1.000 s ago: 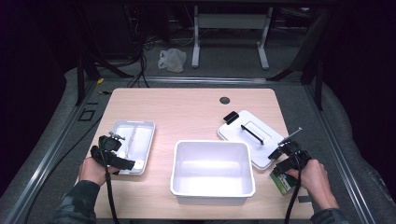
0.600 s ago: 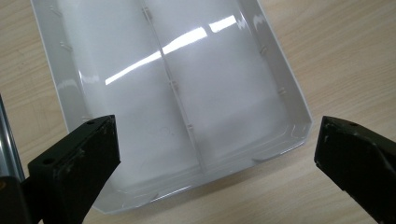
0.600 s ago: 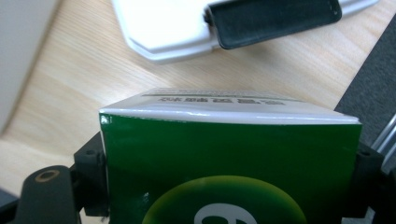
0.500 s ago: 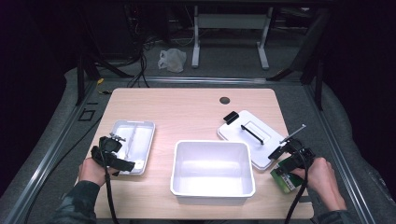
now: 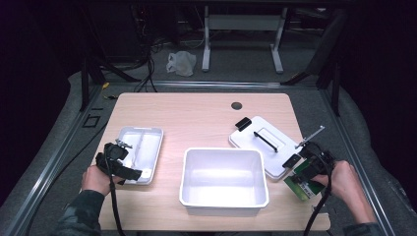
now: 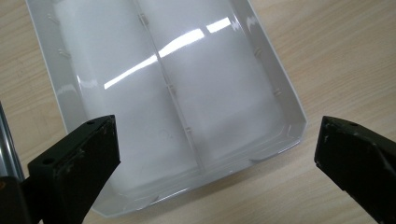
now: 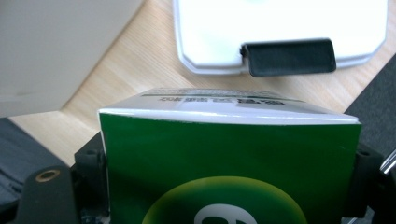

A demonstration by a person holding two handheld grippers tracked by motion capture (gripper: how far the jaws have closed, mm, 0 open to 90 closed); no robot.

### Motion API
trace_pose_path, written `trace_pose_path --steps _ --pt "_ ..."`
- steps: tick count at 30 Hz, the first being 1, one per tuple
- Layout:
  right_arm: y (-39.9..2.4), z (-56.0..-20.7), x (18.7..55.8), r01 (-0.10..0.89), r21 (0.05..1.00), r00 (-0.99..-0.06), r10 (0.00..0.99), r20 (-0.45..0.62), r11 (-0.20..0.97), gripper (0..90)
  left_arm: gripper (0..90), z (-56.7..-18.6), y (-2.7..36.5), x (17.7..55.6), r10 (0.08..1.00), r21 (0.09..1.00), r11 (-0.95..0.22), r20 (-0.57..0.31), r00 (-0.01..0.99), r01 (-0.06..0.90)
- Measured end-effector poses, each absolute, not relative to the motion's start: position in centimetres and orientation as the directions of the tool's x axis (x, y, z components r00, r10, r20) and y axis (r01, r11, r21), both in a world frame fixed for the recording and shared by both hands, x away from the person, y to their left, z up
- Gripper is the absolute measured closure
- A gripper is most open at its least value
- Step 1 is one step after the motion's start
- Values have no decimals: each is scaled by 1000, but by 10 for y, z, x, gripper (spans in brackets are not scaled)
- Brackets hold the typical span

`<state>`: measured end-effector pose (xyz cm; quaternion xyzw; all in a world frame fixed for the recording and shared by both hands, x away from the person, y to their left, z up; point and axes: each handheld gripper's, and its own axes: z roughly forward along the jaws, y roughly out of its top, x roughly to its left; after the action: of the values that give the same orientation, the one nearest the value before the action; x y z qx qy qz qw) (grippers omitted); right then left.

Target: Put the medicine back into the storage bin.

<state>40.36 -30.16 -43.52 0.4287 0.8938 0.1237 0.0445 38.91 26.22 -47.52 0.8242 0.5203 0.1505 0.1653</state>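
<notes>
Green carton point(image 7: 229, 158) sits clamped between the jaws of the right claw point(image 5: 309, 169), both sides pressed by the black pads, white top edge with small print facing away from the camera on that claw. In the high view the green carton point(image 5: 299, 184) is at the near right corner of the bench point(image 5: 196, 118), partly under the claw and the right hand point(image 5: 344, 179). Just beyond the right claw lies a white lid point(image 5: 265, 142) with a black handle and black clips; one black clip point(image 7: 288, 57) shows straight ahead of the carton in the right gripper view. To the left of that claw stands the white bin point(image 5: 224, 179), its outer wall point(image 7: 51, 51) close by in the right gripper view.

Left claw point(image 5: 117, 162) is released, jaws spread wide with nothing between them. It hangs over the near end of the divided white tray point(image 6: 168, 93), pads apart from the tray walls. Tray has a centre rib running lengthwise, two long compartments, both bare. Left hand point(image 5: 96, 179) grips the claw body at the near left of the bench, cable trailing down toward the person.

White bin lies between the two claws, well apart from the left one.
</notes>
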Motion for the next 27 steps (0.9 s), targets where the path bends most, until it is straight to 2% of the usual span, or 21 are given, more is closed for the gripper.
trace_pose_path --steps 9,27 --pt "-297 -414 402 704 292 -682 731 20 648 162 1 -475 261 390 906 428 -407 73 417 807" --pt "-281 -361 406 557 290 -810 586 -13 778 162 0 -475 259 391 900 424 -415 62 431 805"
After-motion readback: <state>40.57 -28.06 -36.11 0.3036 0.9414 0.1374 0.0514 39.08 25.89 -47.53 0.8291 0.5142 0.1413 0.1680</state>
